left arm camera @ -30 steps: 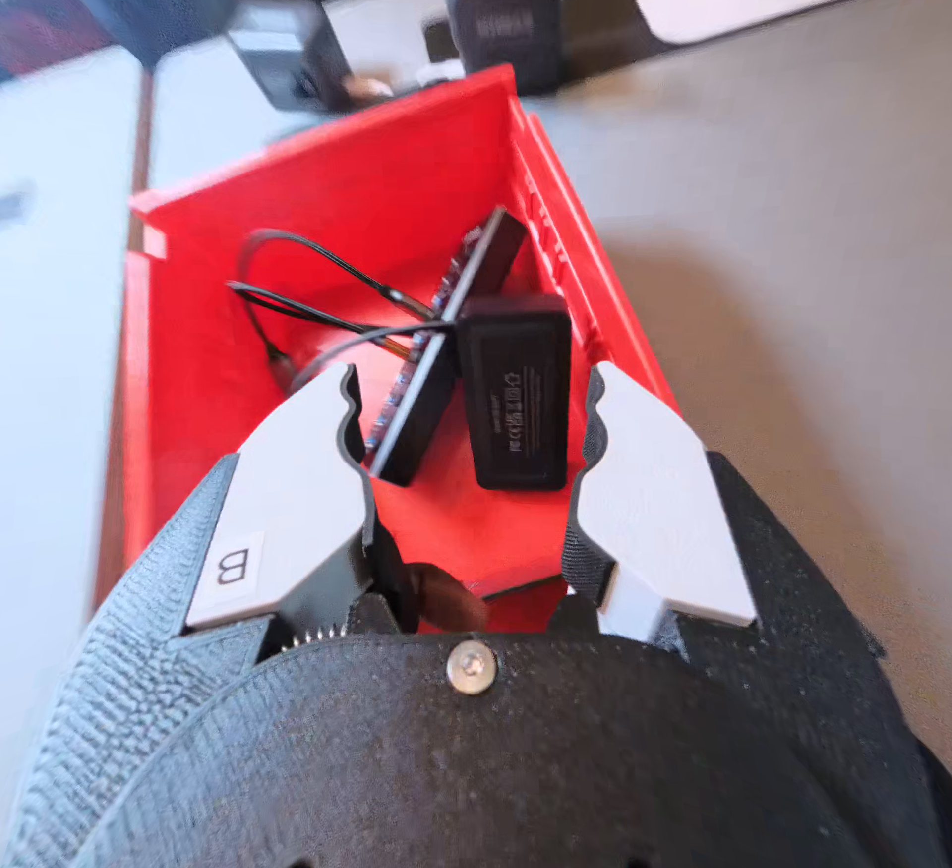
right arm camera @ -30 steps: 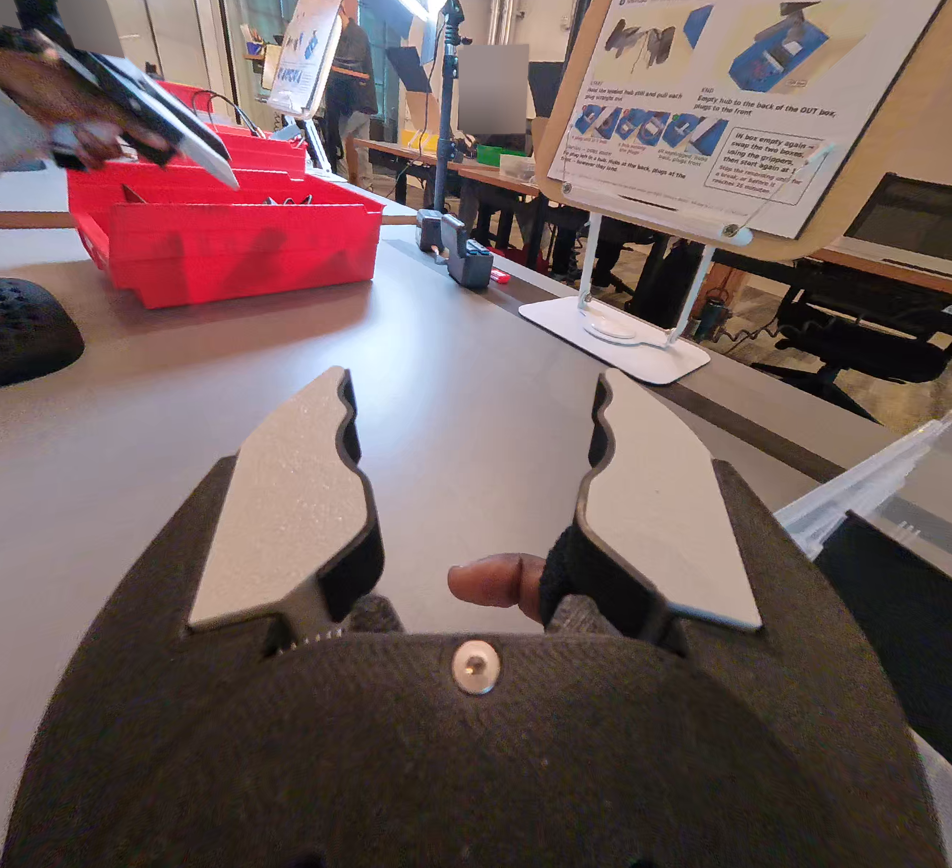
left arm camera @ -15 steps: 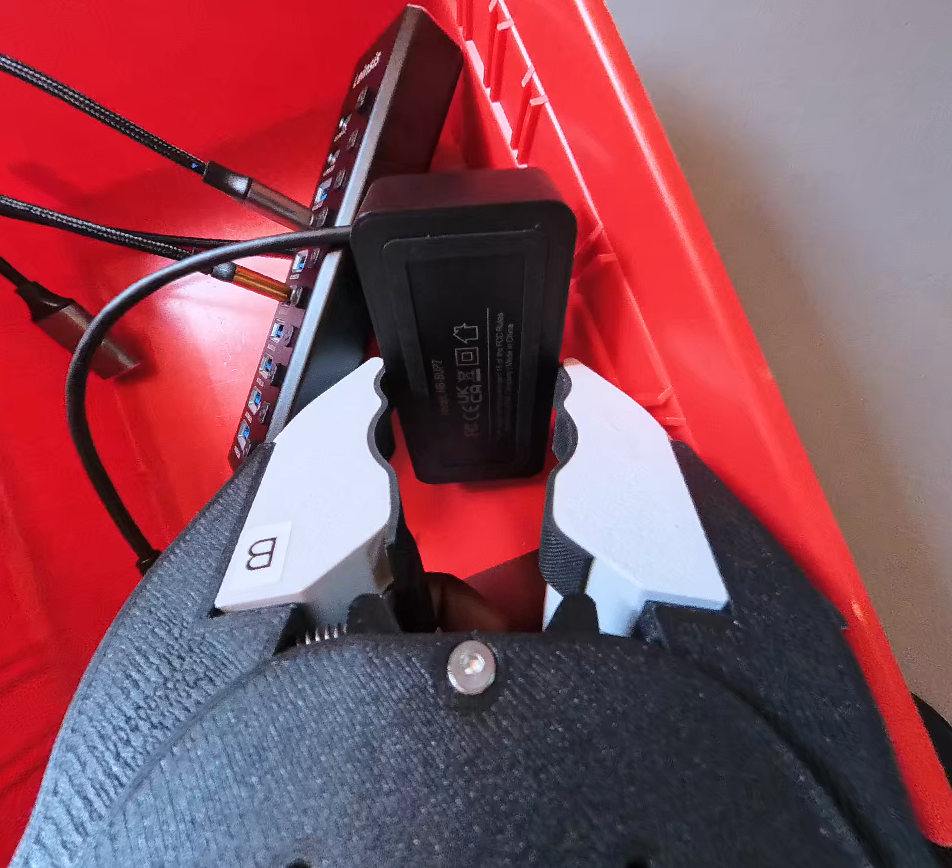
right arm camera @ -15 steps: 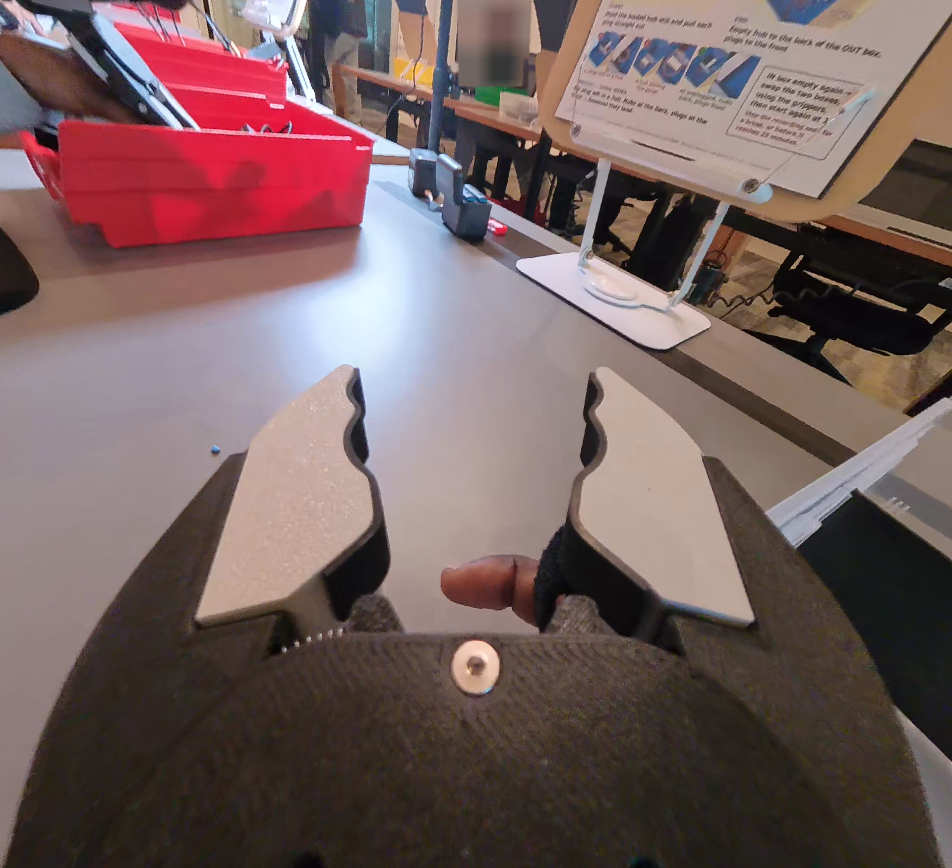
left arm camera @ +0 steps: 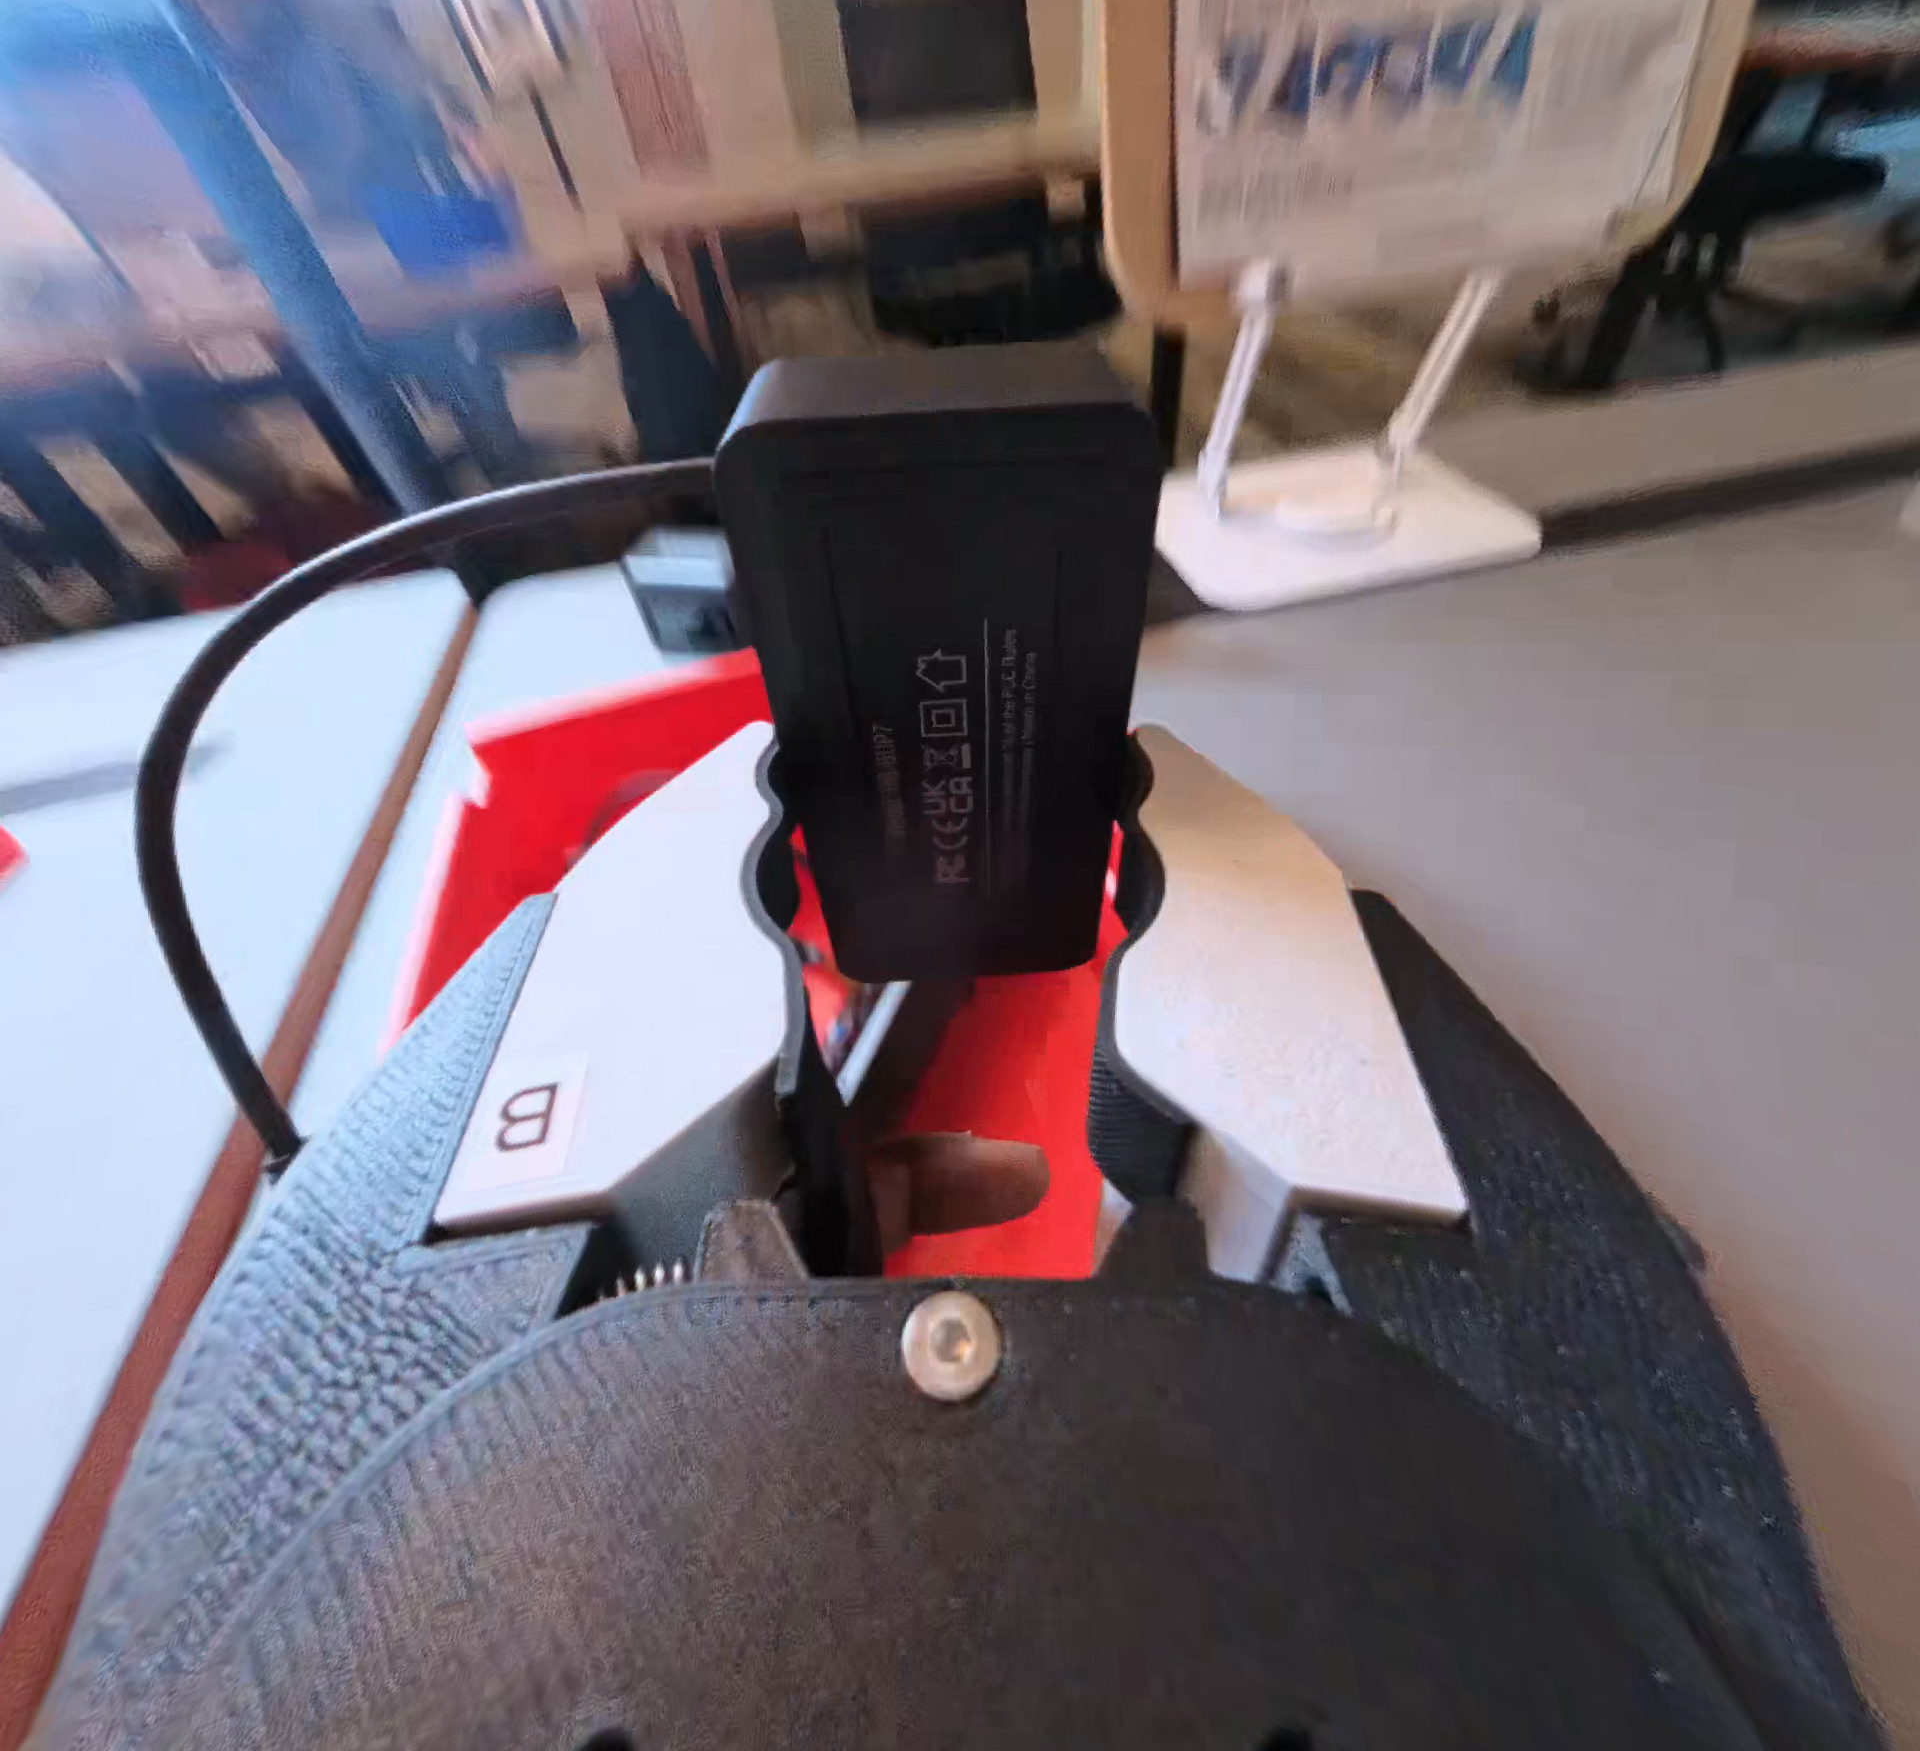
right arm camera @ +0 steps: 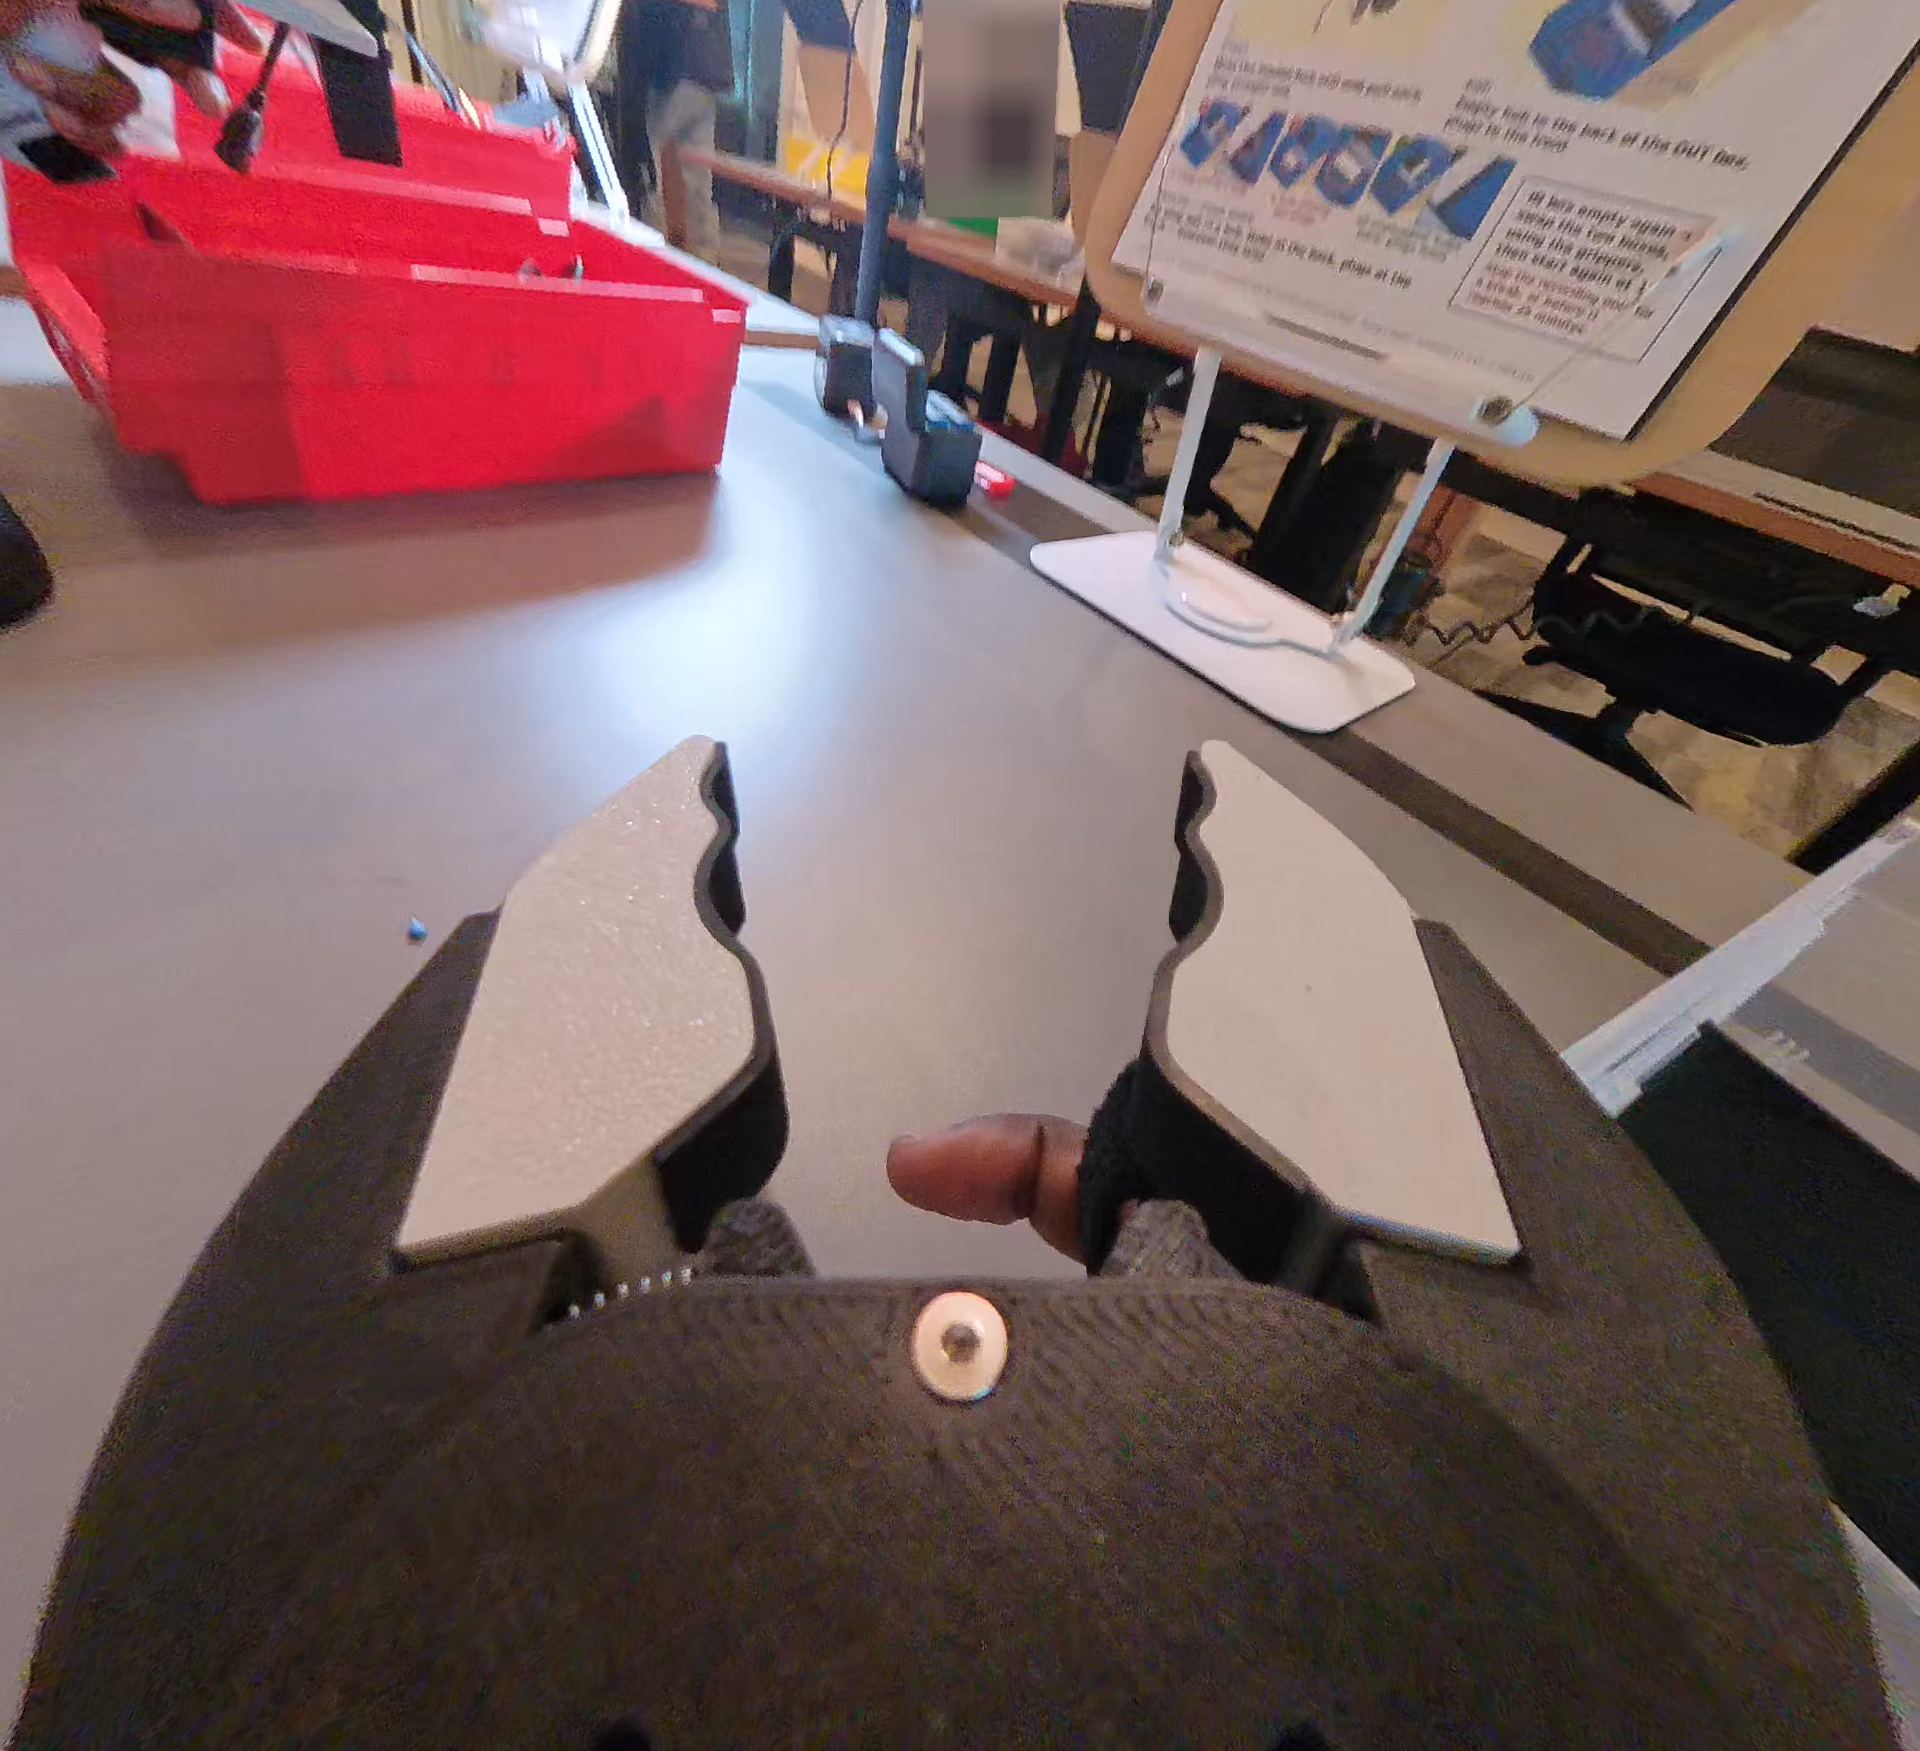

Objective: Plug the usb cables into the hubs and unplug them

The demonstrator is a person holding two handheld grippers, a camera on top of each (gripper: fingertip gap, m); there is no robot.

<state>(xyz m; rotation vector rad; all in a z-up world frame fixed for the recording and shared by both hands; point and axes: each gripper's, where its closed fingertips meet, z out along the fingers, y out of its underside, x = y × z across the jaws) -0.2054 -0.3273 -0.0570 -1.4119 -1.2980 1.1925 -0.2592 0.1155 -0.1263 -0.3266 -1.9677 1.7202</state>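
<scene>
My left gripper is shut on a black rectangular USB hub and holds it upright above the red bin. A black cable loops from the hub's left side down past the gripper. In the right wrist view the hub hangs high at the far left over the red bin, with a cable plug dangling beside it. My right gripper is open and empty, low over the grey table.
An instruction board on a white stand sits at the table's far right edge. Small dark devices stand next to the bin. A second red bin lies behind the first. A clear box edge is at my right. The gap from one gripper's tips to the other's is roughly 45 cm.
My left gripper closed on the black hub inside the bin and lifted it up and out, tilting upward. The right gripper stayed open and shifted slightly.
</scene>
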